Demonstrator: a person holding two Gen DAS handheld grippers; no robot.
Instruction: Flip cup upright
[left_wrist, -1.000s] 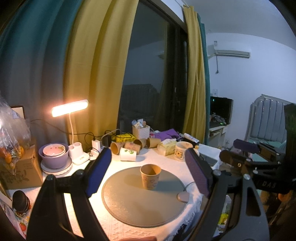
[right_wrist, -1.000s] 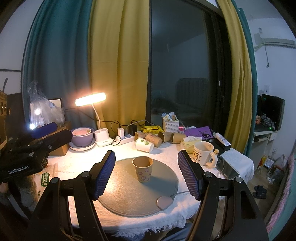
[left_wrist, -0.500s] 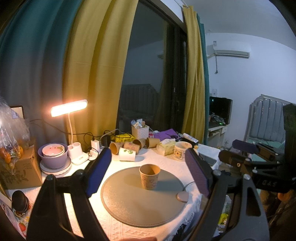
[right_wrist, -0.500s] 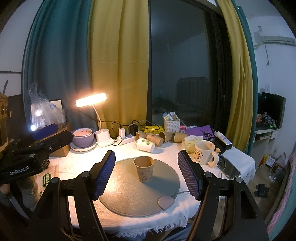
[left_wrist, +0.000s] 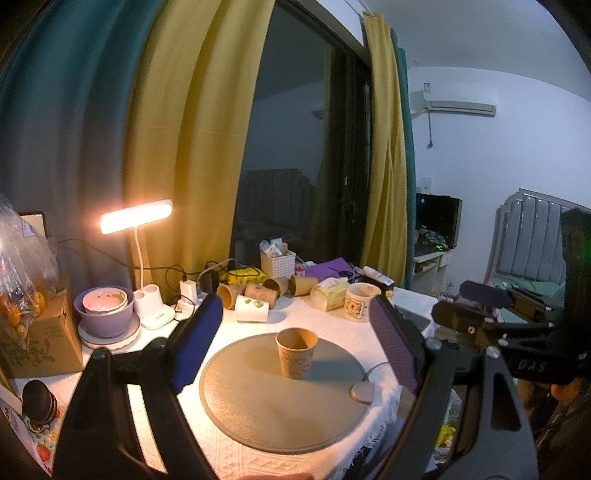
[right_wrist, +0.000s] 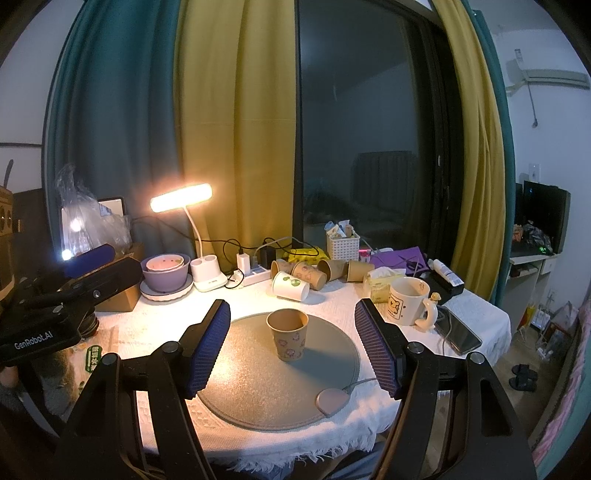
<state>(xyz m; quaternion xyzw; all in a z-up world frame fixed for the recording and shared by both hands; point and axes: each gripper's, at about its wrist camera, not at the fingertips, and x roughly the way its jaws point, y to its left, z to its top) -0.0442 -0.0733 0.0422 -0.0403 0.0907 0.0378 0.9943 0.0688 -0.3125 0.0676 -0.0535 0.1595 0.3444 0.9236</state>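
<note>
A brown paper cup (left_wrist: 296, 352) stands upright, mouth up, on the round grey mat (left_wrist: 258, 413); it also shows in the right wrist view (right_wrist: 287, 339) on the mat (right_wrist: 251, 391). My left gripper (left_wrist: 301, 347) is open and empty, held back from the cup, which sits between its blue pads. My right gripper (right_wrist: 293, 341) is open and empty, also short of the cup. Each gripper shows at the edge of the other's view.
Several paper cups (right_wrist: 306, 275) lie on their sides behind the mat. A cartoon mug (right_wrist: 406, 301), tissue pack (right_wrist: 380, 282), phone (right_wrist: 458, 332), lit desk lamp (right_wrist: 181, 197), purple bowls (right_wrist: 166, 275), cardboard box (left_wrist: 40, 339) and white basket (right_wrist: 342, 246) crowd the table. A pink puck (right_wrist: 331, 400) lies at the mat's front.
Both grippers have drifted slightly; the cup stays upright on the mat and nothing was grasped or released.
</note>
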